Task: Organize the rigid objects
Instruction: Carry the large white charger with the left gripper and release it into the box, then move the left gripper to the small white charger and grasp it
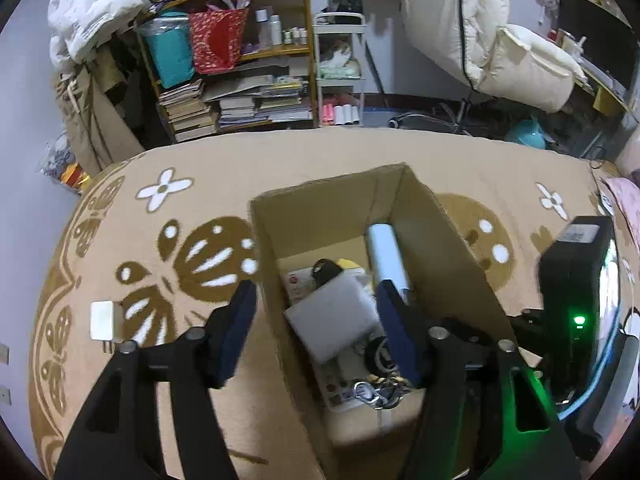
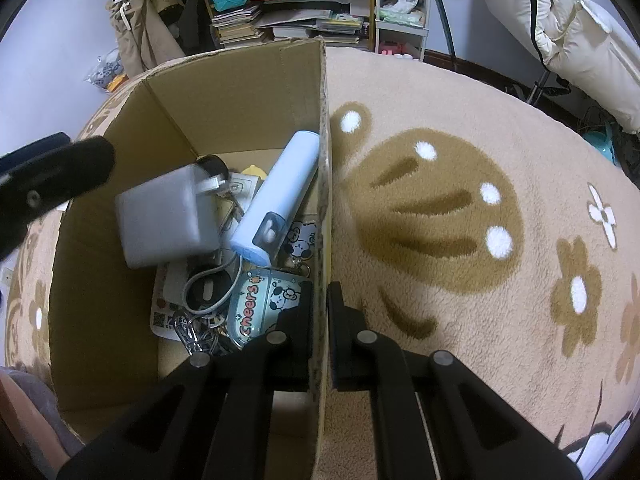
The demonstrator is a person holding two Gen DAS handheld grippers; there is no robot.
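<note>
The right tool (image 2: 319,334) clamps the cardboard box (image 2: 256,80) wall while the left tool (image 1: 316,328), fingers apart, straddles its other wall.

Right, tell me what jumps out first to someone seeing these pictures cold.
The open cardboard box on the patterned tan blanket, cluttered with a grey charger, a pale blue tube and a "cheers" case. Next, the right gripper clamped on the box's wall, and the left gripper open above the box. A white plug lies outside on the blanket.
</note>
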